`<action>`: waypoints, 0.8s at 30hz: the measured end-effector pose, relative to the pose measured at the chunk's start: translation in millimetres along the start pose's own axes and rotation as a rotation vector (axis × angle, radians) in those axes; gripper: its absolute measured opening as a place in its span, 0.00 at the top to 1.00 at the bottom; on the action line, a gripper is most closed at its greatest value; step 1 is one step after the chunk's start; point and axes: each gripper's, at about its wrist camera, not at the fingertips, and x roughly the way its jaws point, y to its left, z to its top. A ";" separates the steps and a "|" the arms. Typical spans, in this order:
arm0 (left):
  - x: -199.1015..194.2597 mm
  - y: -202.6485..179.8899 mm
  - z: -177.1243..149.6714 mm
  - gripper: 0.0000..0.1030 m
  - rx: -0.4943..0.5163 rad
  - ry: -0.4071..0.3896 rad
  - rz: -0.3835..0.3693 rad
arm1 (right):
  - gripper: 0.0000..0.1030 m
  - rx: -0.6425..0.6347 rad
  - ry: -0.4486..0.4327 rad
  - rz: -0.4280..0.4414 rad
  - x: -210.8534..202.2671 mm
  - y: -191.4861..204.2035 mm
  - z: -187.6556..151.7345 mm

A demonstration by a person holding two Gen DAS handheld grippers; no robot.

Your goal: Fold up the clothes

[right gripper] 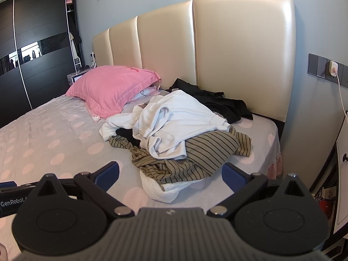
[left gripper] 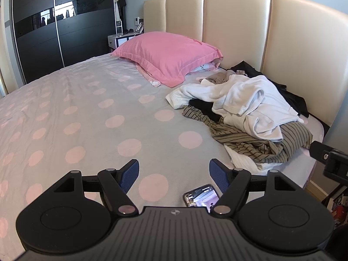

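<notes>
The clothes pile [right gripper: 180, 134] lies at the bed's [left gripper: 87, 117] right edge near the headboard [right gripper: 239, 54]; a white garment [right gripper: 180, 117] tops a striped one [right gripper: 195, 156], a black one [right gripper: 224, 106] behind. Wide bare sheet stretches left. One pink pillow [left gripper: 169, 58], one phone [left gripper: 201, 198]. Left hand-held gripper [left gripper: 174, 174] and right hand-held gripper [right gripper: 170, 174] both hover spread apart, holding nothing

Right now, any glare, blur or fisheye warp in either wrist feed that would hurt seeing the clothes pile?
Left wrist view: sharp, headboard bows strongly, sheen on its panels, clothes pile evenly lit. Right wrist view: brighter glare on the headboard, white garment near blown out, wardrobe curved at the edge.
</notes>
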 end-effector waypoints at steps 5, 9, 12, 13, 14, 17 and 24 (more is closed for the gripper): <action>3.6 7.3 -0.4 0.31 -0.002 0.003 0.010 | 0.02 0.012 0.023 0.046 2.2 -2.1 4.6; 7.6 14.9 -0.2 0.31 0.004 0.008 0.024 | 0.02 0.026 0.069 0.153 15.7 -5.8 14.1; 13.7 23.7 1.7 0.31 0.021 0.017 0.052 | 0.03 -0.002 0.113 0.180 37.1 -5.1 26.6; 15.8 26.9 2.2 0.31 0.026 0.020 0.062 | 0.03 -0.016 0.122 0.176 45.0 -4.4 31.3; 18.7 30.8 2.5 0.31 0.028 0.025 0.073 | 0.03 -0.033 0.131 0.171 53.7 -3.6 36.1; 32.2 46.3 3.2 0.31 0.024 0.054 0.088 | 0.13 -0.109 0.149 0.142 86.4 -0.4 51.3; 62.9 89.3 0.6 0.31 -0.003 0.120 0.155 | 0.32 -0.200 0.240 0.081 189.3 3.8 68.0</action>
